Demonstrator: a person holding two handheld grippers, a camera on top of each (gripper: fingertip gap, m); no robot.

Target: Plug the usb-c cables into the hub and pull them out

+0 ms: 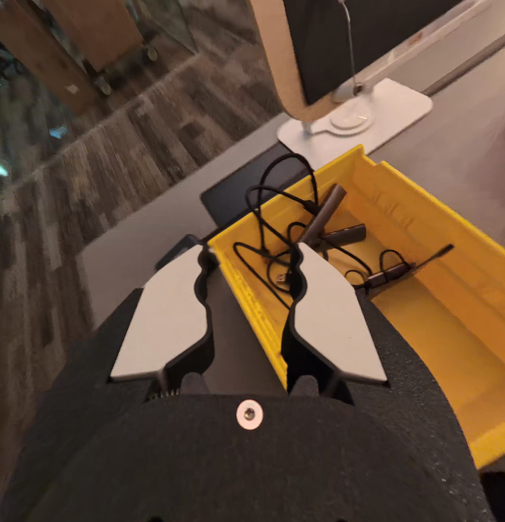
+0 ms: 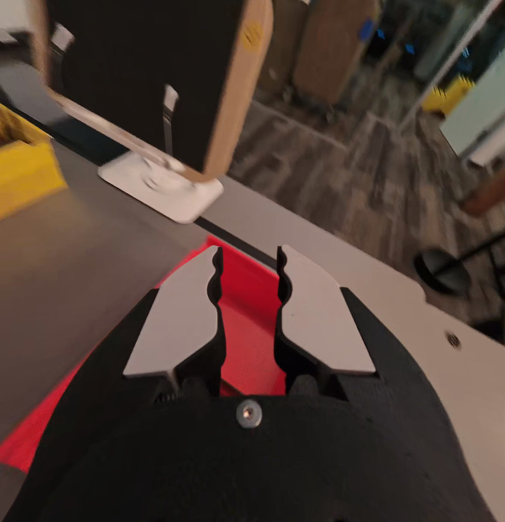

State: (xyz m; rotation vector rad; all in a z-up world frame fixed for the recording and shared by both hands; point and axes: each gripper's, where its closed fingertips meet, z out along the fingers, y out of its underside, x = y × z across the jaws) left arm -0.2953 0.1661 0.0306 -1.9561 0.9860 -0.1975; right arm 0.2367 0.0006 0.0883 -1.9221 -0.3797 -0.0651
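Nothing is plugged yet; I judge this the reach-in step. My left gripper (image 1: 249, 248) hangs parted and empty over the yellow bin (image 1: 409, 197), where hubs (image 1: 324, 214) and cables (image 1: 262, 226) tangle mid-frame. My right gripper (image 2: 249, 250), parted, empty, hovers over a red tray (image 2: 245, 324). Next I need 1 hub pinched cleanly.
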